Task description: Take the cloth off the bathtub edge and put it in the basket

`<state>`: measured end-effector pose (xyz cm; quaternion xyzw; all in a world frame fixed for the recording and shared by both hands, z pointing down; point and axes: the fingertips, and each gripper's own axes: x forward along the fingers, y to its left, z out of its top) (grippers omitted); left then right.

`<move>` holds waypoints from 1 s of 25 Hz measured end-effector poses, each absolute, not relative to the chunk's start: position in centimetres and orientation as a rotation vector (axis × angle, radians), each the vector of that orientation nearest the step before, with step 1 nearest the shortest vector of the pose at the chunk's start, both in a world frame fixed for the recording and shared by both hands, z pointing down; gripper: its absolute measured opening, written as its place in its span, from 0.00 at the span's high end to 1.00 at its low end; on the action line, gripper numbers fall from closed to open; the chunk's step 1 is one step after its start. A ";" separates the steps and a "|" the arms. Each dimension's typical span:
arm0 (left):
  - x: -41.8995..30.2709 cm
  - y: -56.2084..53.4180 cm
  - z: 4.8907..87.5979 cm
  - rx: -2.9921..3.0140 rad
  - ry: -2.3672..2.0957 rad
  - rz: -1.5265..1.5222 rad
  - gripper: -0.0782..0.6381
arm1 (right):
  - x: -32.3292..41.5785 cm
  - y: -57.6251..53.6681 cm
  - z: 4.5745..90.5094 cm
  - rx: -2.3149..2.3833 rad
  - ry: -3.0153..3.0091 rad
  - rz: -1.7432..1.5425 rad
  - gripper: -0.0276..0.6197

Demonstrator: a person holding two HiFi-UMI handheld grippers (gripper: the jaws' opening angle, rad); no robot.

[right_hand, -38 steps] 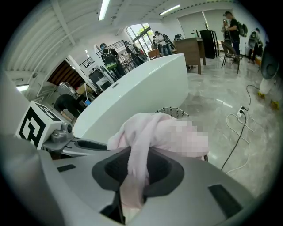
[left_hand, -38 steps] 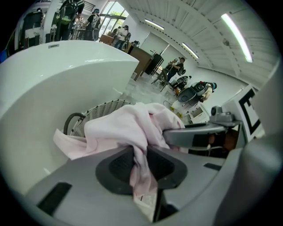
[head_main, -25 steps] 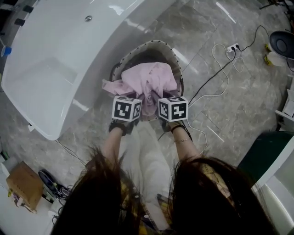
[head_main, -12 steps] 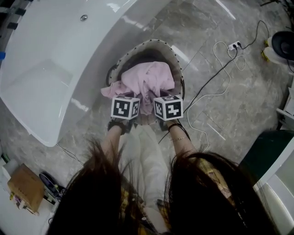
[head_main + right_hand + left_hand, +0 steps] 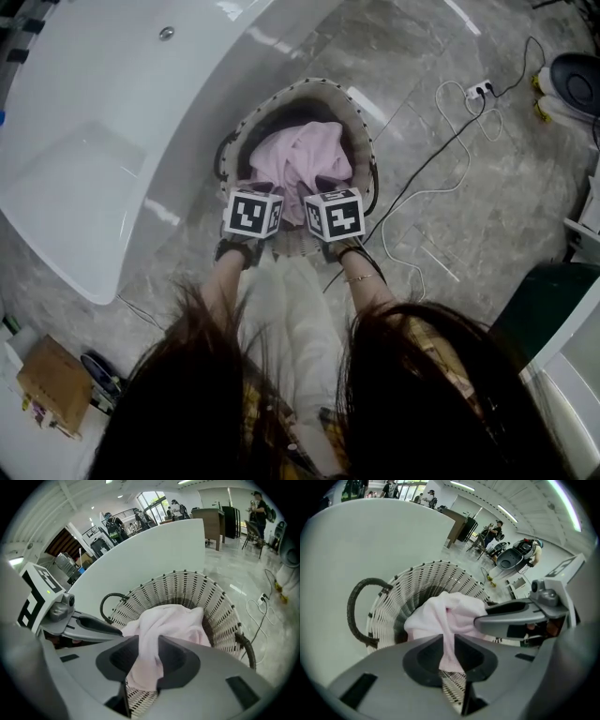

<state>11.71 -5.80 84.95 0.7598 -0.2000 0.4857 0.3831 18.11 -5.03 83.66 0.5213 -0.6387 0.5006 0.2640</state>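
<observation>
A pink cloth (image 5: 298,159) lies bunched inside the woven basket (image 5: 309,86), which stands on the floor against the white bathtub (image 5: 112,112). Both grippers hover side by side at the basket's near rim. My left gripper (image 5: 263,193) pinches a thin fold of the cloth (image 5: 445,616) between its jaws, which are closing. My right gripper (image 5: 322,191) has a thicker fold of the cloth (image 5: 173,620) filling the gap between its jaws, which are opening. In the left gripper view the right gripper (image 5: 511,618) shows beside the cloth. The basket's bottom is hidden under the cloth.
A dark handle (image 5: 356,611) sticks out from the basket's tub side. White and black cables run over the marble floor to a power strip (image 5: 478,94) at the right. A cardboard box (image 5: 47,375) sits at the lower left, a dark green panel (image 5: 544,309) at the right.
Both grippers have come closer together and nearer the basket's rim. The cloth has sunk deeper; the flap that hung over the left rim is now inside.
</observation>
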 end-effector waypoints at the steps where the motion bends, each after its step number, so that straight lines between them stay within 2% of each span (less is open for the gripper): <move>1: 12.1 -5.9 84.8 1.952 -0.498 1.231 0.79 | 18.0 -5.2 83.6 1.410 -1.731 1.345 0.77; 14: 12.7 -6.7 83.6 2.002 -0.472 1.248 0.79 | 17.9 -5.6 82.2 1.412 -1.717 1.372 0.77; 25: 14.0 -7.4 77.3 2.094 -0.485 1.182 0.79 | 17.9 -5.9 76.4 1.424 -1.734 1.306 0.77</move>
